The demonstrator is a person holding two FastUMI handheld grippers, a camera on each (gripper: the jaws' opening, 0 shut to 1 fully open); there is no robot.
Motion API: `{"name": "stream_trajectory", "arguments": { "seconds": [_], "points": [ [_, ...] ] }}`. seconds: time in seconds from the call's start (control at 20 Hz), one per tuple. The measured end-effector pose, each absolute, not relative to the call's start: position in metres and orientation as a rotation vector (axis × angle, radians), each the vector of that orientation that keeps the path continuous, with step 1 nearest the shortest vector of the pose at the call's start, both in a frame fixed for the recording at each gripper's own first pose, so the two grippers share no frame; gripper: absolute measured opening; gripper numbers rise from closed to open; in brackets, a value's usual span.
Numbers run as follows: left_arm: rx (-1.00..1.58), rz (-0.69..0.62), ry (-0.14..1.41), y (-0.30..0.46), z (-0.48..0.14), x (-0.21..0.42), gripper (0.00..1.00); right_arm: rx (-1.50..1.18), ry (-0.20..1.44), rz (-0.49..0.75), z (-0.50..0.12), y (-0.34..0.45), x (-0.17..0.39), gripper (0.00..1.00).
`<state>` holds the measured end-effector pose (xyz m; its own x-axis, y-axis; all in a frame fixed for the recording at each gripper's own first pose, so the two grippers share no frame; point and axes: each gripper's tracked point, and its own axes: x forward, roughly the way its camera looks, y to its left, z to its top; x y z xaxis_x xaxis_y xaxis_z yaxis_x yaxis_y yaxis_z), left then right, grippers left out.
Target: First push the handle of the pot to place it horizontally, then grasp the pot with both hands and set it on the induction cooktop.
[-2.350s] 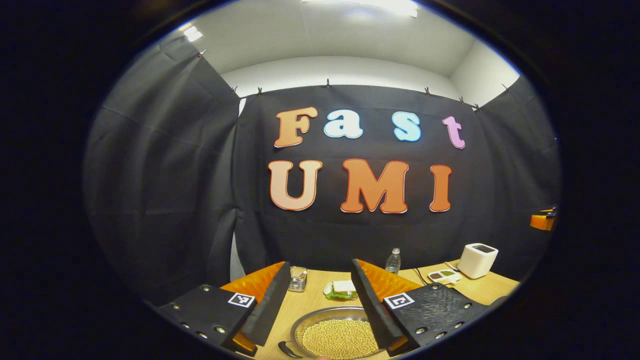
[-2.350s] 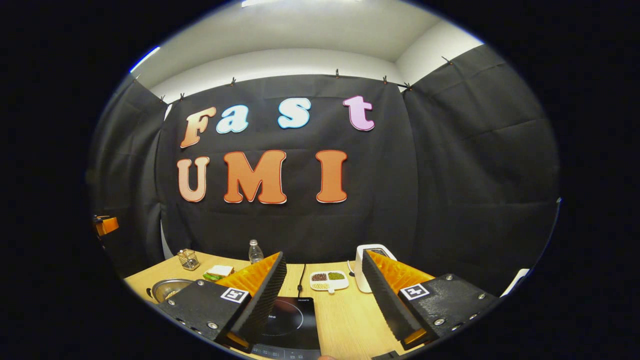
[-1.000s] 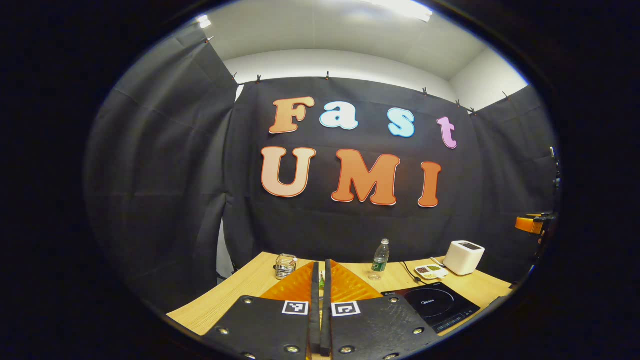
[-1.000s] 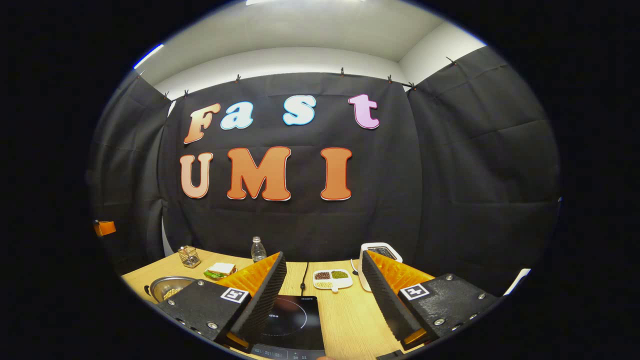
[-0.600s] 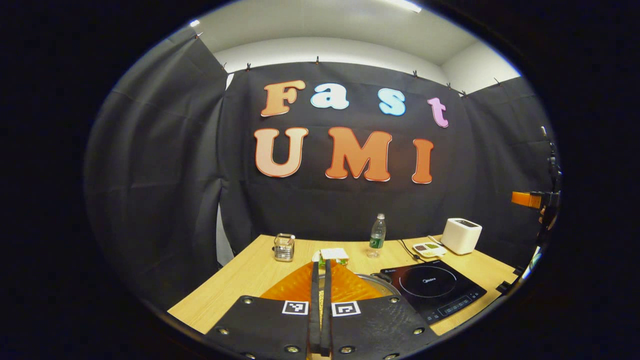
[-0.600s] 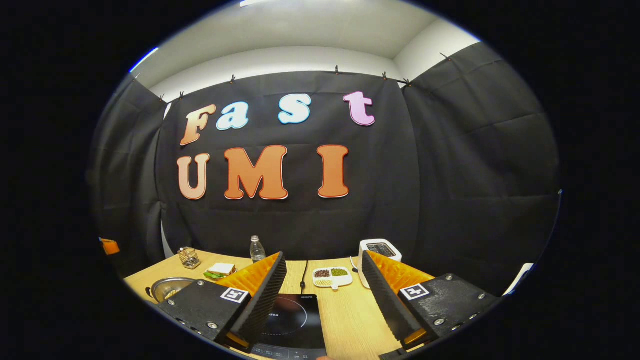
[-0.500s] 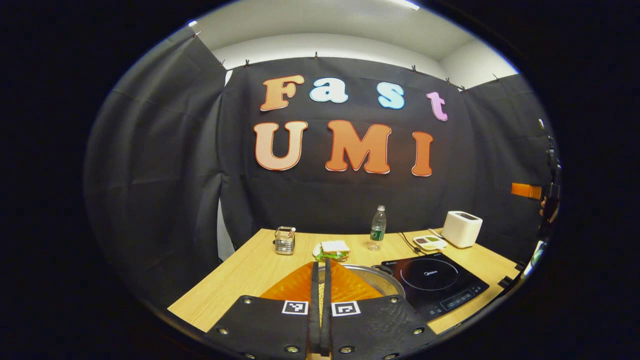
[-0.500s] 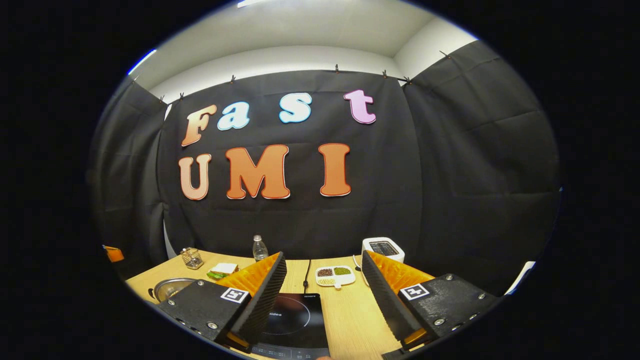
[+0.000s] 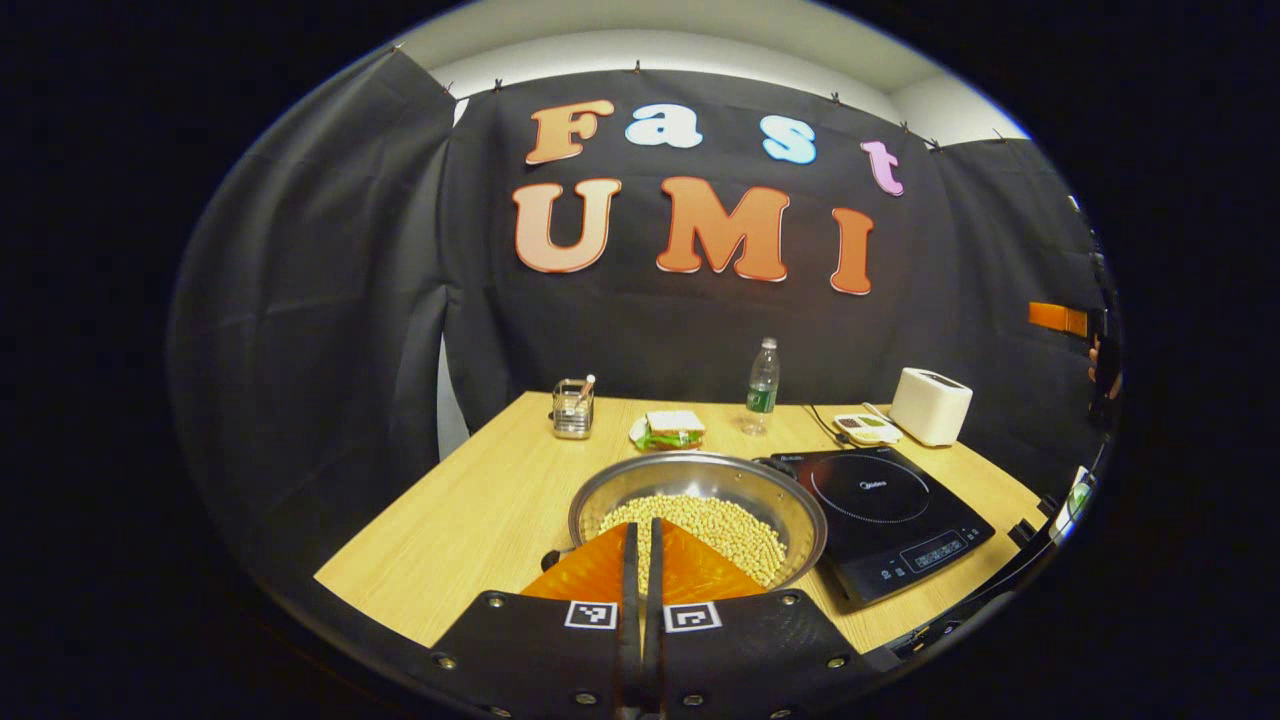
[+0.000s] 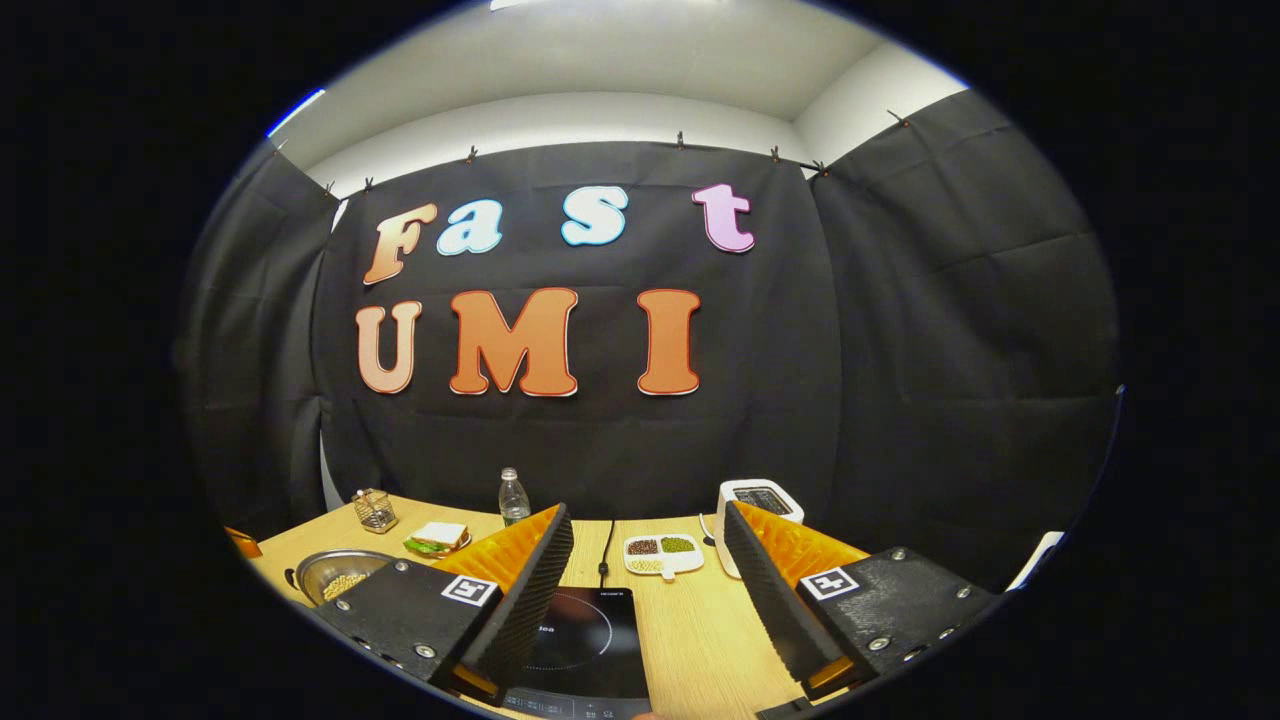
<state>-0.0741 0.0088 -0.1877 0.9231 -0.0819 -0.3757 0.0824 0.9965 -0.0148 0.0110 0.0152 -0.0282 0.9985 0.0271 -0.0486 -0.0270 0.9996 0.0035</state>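
Note:
A steel pot full of pale beans stands on the wooden table, just left of the black induction cooktop. One dark pot handle points toward the cooktop, and the other is at the near left. My left gripper is shut with nothing in it, its tips over the pot's near rim. My right gripper stands open above the cooktop, with the pot off to its left. The right gripper and the hand holding it show at the far right of the left gripper view.
Along the back of the table stand a small wire holder, a sandwich on a plate, a water bottle, a divided dish of beans and a white toaster. A cable runs back from the cooktop.
My left gripper went from open to shut, then rose and tilted down, so the pot has come fully into view below its tips. The right gripper has hardly moved.

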Motion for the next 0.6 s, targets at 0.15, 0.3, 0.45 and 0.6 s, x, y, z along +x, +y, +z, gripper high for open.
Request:
{"name": "stream_trajectory", "arguments": {
  "seconds": [0.15,0.3,0.45,0.6],
  "points": [
    [-0.01,-0.074,0.436,0.012,-0.212,-0.082,0.02,0.009,0.056,0.026,-0.031,0.016,0.013,0.94],
    [-0.032,-0.064,0.493,0.014,-0.239,-0.092,0.02,0.011,0.066,0.025,-0.038,0.017,0.014,0.94],
    [-0.049,-0.046,0.536,0.022,-0.261,-0.098,0.02,0.023,0.084,0.045,-0.044,0.023,0.014,0.95],
    [-0.067,-0.024,0.582,0.03,-0.283,-0.101,0.02,0.014,0.082,0.048,-0.044,0.024,0.011,0.94]
  ]
}}
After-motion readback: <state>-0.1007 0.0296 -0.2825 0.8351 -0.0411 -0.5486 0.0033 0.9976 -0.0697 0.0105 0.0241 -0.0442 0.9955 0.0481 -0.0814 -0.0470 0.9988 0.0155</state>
